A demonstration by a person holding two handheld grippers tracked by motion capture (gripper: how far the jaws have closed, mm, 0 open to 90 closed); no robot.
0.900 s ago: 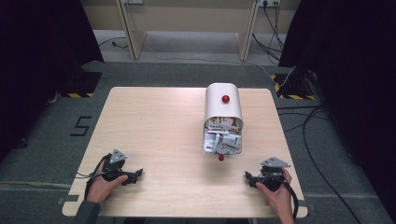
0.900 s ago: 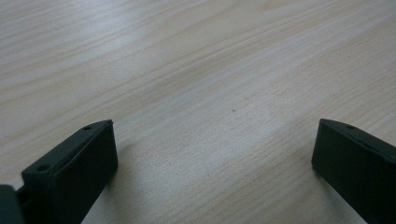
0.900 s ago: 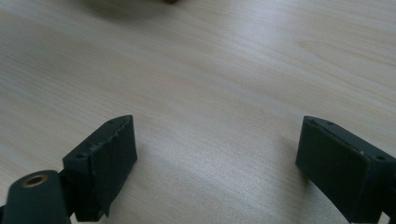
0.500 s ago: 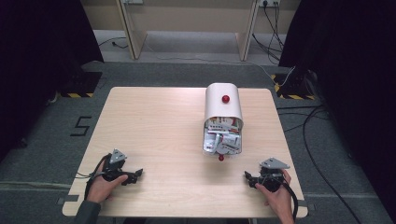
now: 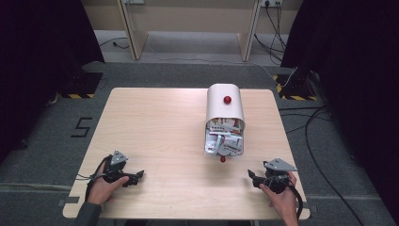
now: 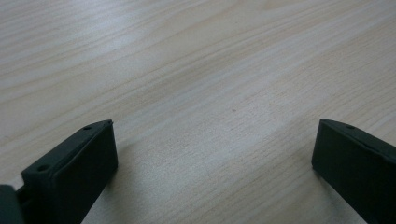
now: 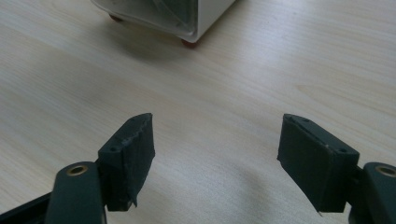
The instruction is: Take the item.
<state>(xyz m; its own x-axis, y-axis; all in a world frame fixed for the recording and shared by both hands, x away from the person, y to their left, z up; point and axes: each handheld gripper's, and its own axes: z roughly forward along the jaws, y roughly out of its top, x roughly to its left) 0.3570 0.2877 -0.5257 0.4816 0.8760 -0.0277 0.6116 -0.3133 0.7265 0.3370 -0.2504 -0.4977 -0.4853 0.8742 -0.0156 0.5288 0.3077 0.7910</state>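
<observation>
Basically the key relation: white box (image 5: 225, 120) w/ rounded far end lies past both grippers, right of table centre, long axis running away from the person, its clear open-looking end w/ papers/cards inside facing back toward the near edge. Right gripper (image 5: 254, 177) sits just near-right of that end, so it's the closer tool; in the right gripper view the box corner (image 7: 187, 18) is ahead and a bit left of the jaws, w/ a red foot under it. Left gripper (image 5: 137, 175) is well apart from the box, off to its near-left, pointing across bare wood. Both grippers rest low on the table (image 5: 155, 127) by its near edge; jaws spread wide on each, nothing between them, nothing held. My read: next move = right hand goes fwd and slightly left to reach the box's near end. Count: 1 box, 2 grippers, 2 hands, 1 red knob (image 5: 227, 100) on top of box, 1 red knob (image 5: 222, 159) at its near end; contents too small to count
</observation>
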